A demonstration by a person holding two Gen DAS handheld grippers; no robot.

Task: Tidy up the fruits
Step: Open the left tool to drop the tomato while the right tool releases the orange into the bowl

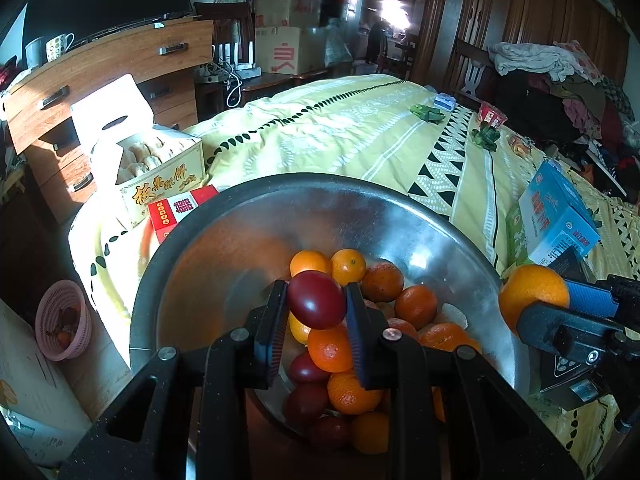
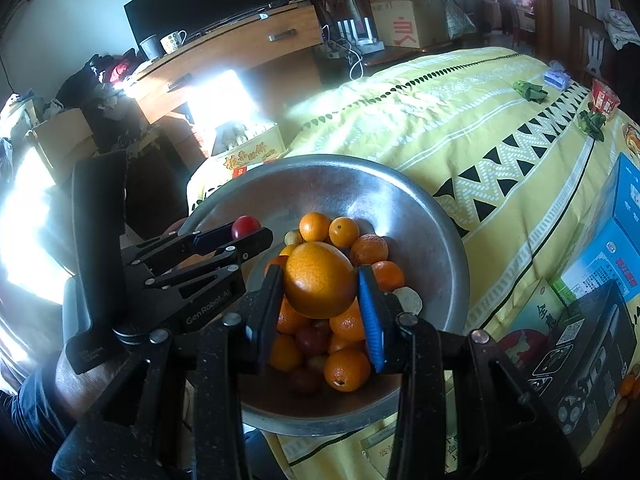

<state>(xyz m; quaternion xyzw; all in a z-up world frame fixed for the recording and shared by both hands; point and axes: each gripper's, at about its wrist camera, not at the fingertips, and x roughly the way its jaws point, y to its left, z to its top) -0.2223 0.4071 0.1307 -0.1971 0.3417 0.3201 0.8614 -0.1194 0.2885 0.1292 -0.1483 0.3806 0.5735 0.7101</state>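
A steel bowl (image 1: 240, 232) on the yellow bedspread holds several oranges (image 1: 416, 306) and dark red fruits (image 1: 306, 368). My left gripper (image 1: 317, 300) is shut on a dark red fruit (image 1: 318, 300) and holds it above the bowl's pile. My right gripper (image 2: 320, 286) is shut on a large orange (image 2: 320, 280) above the same bowl (image 2: 400, 200). The right gripper with its orange (image 1: 532, 296) shows at the right edge of the left wrist view. The left gripper with its red fruit (image 2: 245, 226) shows at the bowl's left rim in the right wrist view.
A yellow pastry box (image 1: 160, 176) and a red packet (image 1: 180, 210) lie left of the bowl. A blue carton (image 1: 560, 216) stands to its right. A pink basket (image 1: 64, 322) sits on the floor at left. A wooden dresser (image 1: 100, 76) stands behind.
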